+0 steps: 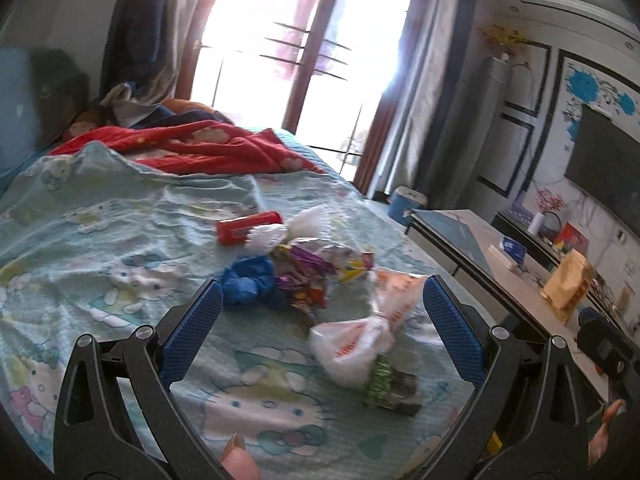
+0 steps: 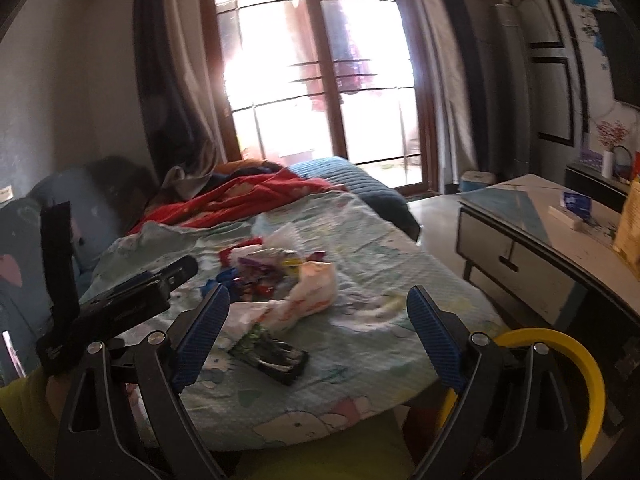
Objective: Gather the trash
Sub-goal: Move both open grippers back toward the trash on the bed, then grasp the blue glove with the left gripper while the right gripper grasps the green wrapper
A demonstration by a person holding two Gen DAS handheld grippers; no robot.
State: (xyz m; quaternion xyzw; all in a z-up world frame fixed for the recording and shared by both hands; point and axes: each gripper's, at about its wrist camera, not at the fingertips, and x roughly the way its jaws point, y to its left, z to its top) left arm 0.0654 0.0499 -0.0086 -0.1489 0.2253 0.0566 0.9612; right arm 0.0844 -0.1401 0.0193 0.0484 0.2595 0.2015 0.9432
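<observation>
A: Left wrist view first. What's the surface?

B: A bed covered by a pale green cartoon-cat sheet (image 1: pixel 120 216) fills the left and centre of the frame. A red blanket (image 1: pixel 208 148) is bunched at the upper left, below a bright window (image 1: pixel 304 48) with brown frames and curtains. A table (image 1: pixel 472 240) runs along the right side, with a yellowish paper bag (image 1: pixel 568 284) on it, and a dark TV screen (image 1: pixel 604 160) hangs on the wall at far right.

A: And the trash?

B: A loose pile at centre: a red packet (image 1: pixel 248 226), a blue crumpled bag (image 1: pixel 250 280), colourful wrappers (image 1: pixel 308 276), a white knotted plastic bag (image 1: pixel 360 340) with orange print, and a green-and-dark wrapper (image 1: pixel 392 384) touching the white bag's lower edge.

A: The left gripper (image 1: pixel 322 296)?

B: Spread wide, blue pads either side of the pile, pinching nothing.

A: Now the right wrist view.

B: Same bed, the sheet (image 2: pixel 380 264) across the middle of the frame, red blanket (image 2: pixel 248 196) at centre left, window (image 2: pixel 316 72) at top centre. The table (image 2: pixel 532 236) sits at right. A yellow ring-shaped rim (image 2: pixel 592 376) shows at lower right, partly behind the gripper.

A: Trash there?

B: The pile is at centre; the white bag (image 2: pixel 308 296) and the dark wrapper (image 2: pixel 276 356) lie nearest the lower edge. The other gripper's black body (image 2: pixel 120 308) enters from the left.

A: The right gripper (image 2: pixel 318 300)?

B: Also spread apart, holding nothing.
</observation>
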